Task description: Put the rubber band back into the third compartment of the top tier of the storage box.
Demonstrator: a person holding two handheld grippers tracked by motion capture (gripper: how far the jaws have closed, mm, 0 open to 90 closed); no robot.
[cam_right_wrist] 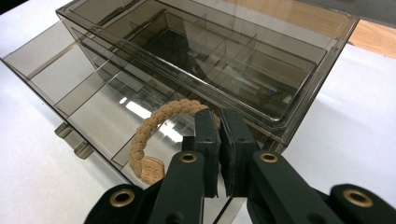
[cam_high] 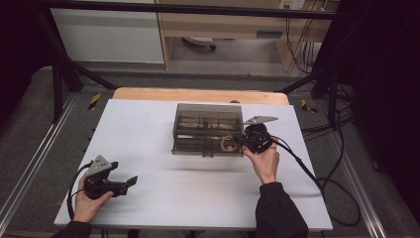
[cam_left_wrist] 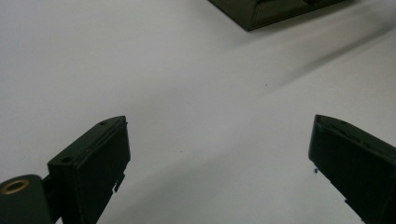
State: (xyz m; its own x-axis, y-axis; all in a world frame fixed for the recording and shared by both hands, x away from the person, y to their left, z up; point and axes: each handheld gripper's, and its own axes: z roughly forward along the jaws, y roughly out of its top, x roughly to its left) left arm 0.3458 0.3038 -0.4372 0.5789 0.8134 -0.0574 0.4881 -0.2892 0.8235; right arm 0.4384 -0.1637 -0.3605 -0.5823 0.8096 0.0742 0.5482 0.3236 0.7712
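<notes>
Bracelet (cam_right_wrist: 156,130), pinched in the closed right tongs (cam_right_wrist: 219,135), hangs over the smoky organiser box (cam_right_wrist: 196,60); next, lowering it into a drawer compartment, while the left tongs (cam_left_wrist: 219,154) wait open

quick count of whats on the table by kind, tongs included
tongs: 2, the left tongs open over the bare white table, the right tongs shut on the bracelet
smoky plastic organizer box: 1
tan braided bracelet: 1, held over the box's open drawer
total: 4
</notes>
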